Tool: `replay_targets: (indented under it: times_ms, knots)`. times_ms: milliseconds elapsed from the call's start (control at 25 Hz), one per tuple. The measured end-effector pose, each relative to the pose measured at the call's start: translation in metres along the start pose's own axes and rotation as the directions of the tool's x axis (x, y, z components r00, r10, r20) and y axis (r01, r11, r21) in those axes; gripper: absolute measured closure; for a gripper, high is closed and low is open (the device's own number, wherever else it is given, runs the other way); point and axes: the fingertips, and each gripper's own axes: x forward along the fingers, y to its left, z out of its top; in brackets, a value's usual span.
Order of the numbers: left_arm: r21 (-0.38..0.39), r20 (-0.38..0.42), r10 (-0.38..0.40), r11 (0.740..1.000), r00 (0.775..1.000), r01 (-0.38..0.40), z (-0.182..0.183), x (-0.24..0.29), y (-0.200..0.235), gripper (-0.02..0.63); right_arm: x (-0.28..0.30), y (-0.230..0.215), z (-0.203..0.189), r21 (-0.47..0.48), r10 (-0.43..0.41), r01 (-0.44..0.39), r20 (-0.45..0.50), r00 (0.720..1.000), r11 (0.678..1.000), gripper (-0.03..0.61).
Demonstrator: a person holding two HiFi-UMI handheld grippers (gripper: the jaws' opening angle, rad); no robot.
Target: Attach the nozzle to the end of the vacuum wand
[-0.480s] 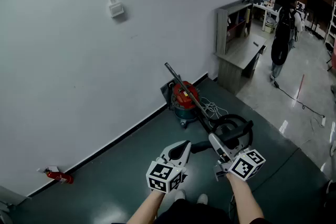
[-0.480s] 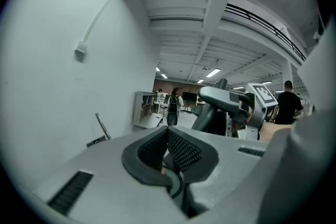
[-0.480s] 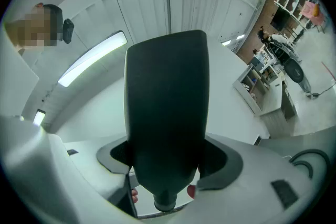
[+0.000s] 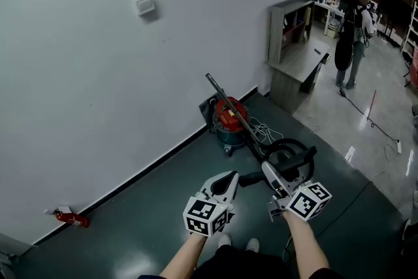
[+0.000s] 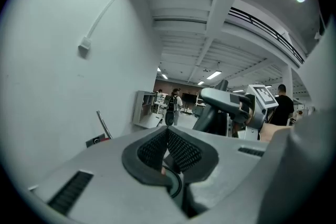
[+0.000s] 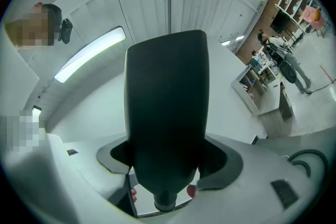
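Note:
A red and teal vacuum canister [image 4: 228,121] stands on the dark floor against the white wall. Its metal wand [image 4: 222,96] leans over it, also seen far off as a wand [image 5: 103,124] in the left gripper view. The black hose [image 4: 289,148] loops on the floor to the right. My right gripper [image 4: 268,173] is shut on the black nozzle [image 4: 248,180], which lies crosswise between its jaws. In the right gripper view the nozzle [image 6: 167,113] fills the gap of the right gripper [image 6: 168,165]. My left gripper [image 4: 228,180] hovers just left of it, shut and empty, its jaws meeting in the left gripper view [image 5: 168,147].
A grey shelf unit [image 4: 294,42] stands at the wall's end to the right. A person [image 4: 353,36] stands beyond it on the pale floor. A white cable [image 4: 264,134] lies beside the canister. A small red object [image 4: 68,217] lies by the wall at left.
Both grippers stay about where they were, the nozzle still held. The person in the background has stepped a little farther away.

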Motion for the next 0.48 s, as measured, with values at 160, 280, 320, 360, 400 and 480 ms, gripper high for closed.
replay_targets:
  times_ms: [160,280,320,360,400,480]
  knots:
    - [-0.063,0.016,0.011,0.998,1.0,-0.01,0.009,0.003,0.01,0.609,0.009,0.001,-0.006,-0.042,-0.012,0.011,-0.021,1.0,0.999,0.236]
    - [-0.13,0.019,0.022,0.991,1.0,-0.02,0.018,0.005,0.024,0.609,0.021,0.004,-0.012,-0.083,-0.02,0.016,-0.04,0.999,0.996,0.236]
    - [-0.141,0.016,0.025,0.99,1.0,-0.023,0.02,0.006,0.029,0.609,0.026,0.005,-0.014,-0.09,-0.018,0.014,-0.043,0.999,0.996,0.236]
    - [-0.145,0.012,0.027,0.989,1.0,-0.025,0.021,0.007,0.034,0.609,0.03,0.007,-0.016,-0.094,-0.016,0.012,-0.045,0.999,0.996,0.236]
    - [-0.146,0.009,0.026,0.989,1.0,-0.025,0.022,0.007,0.039,0.609,0.034,0.008,-0.018,-0.098,-0.015,0.011,-0.046,0.999,0.995,0.236]
    - [-0.15,0.009,0.02,0.989,1.0,-0.018,0.023,0.007,0.049,0.609,0.042,0.012,-0.022,-0.111,-0.017,0.011,-0.05,0.999,0.994,0.236]
